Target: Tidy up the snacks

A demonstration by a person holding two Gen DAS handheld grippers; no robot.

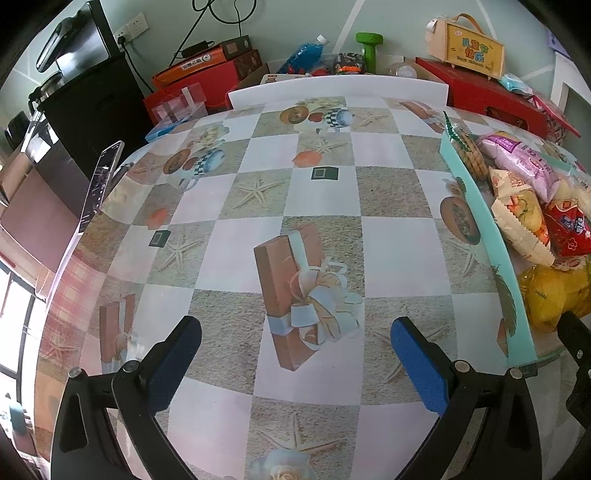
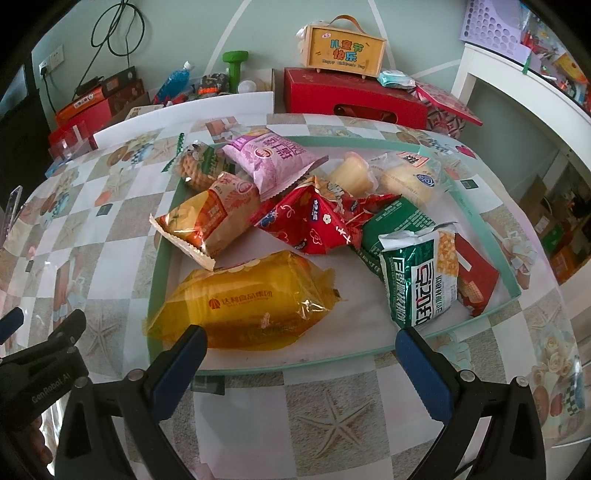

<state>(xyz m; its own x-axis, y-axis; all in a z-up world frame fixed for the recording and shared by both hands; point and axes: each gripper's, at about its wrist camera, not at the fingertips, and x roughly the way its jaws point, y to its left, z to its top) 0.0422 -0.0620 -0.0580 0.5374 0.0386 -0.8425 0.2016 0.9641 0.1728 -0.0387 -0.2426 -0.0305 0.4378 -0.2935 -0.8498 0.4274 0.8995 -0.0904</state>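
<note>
A lived-in home: patterned tablecloth, gift boxes, dumbbell, wall socket.

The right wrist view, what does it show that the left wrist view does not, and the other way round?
Only the right wrist view shows the whole green tray with all its snacks, such as the green packet and the round cake, plus the white shelf. Only the left wrist view shows the phone at the table edge and the black cabinet. Both show the yellow packet, the pink packet, the red box, the green dumbbell, and open, empty tongs: right, left.
</note>
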